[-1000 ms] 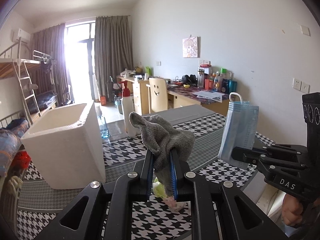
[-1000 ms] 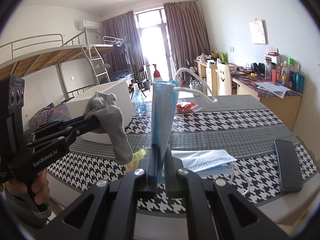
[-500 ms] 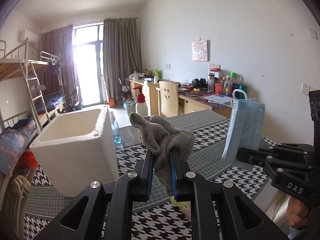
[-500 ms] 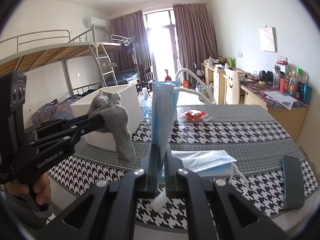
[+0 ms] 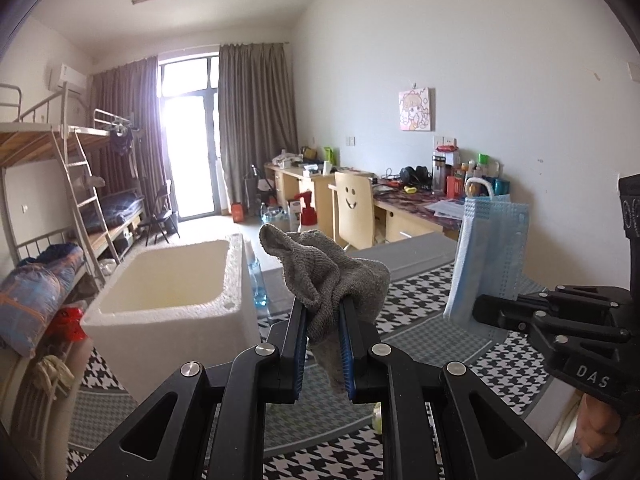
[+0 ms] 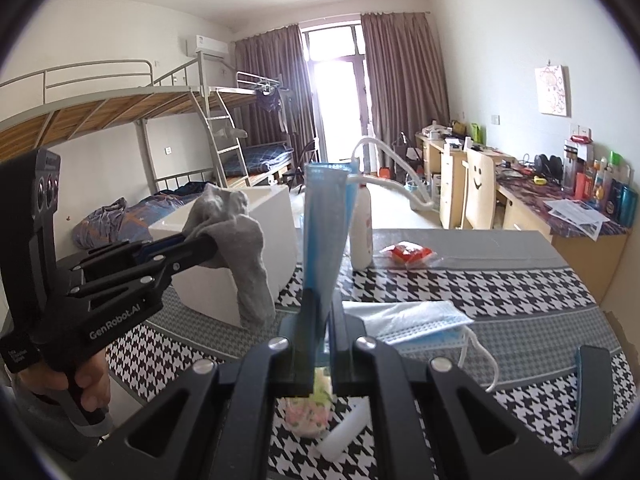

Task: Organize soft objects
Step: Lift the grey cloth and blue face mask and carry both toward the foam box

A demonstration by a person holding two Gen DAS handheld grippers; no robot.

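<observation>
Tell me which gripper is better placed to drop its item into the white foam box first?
Left. The left gripper, shut on the grey sock, is right beside the white foam box. The right gripper, shut on the blue mask, is farther from the box, with the left gripper between them.

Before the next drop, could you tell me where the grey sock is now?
The grey sock hangs clamped in the left gripper, just right of the white foam box.

2 masks (image 6: 416, 322); 1 sock (image 6: 240, 248)
</observation>
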